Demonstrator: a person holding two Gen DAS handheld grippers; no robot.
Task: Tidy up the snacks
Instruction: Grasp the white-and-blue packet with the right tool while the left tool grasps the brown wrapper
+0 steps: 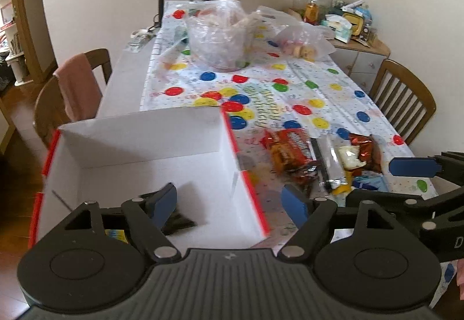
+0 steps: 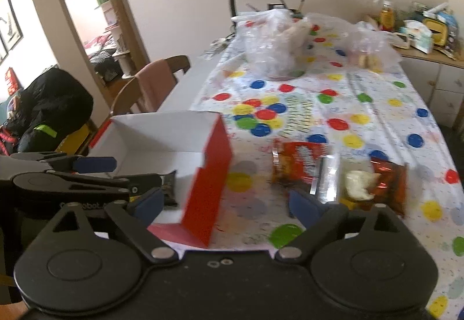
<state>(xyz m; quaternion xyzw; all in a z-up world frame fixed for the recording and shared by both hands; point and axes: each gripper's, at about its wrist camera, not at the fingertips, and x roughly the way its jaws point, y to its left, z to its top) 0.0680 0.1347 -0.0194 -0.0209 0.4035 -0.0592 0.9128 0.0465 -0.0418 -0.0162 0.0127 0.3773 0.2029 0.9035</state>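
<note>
Left tongs (image 1: 232,202) agape over box (image 1: 139,151), right tongs (image 2: 229,202) agape, wrapper print unreadable

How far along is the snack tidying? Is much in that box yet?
Barely begun. The red cardboard box with white inside holds a dark packet and something yellow, partly hidden. Nothing is in hand: the left gripper and right gripper are both open and empty. Left to do: the orange-red biscuit pack, the silver wrapper and the red-brown foil bag lie on the spotted tablecloth.
</note>
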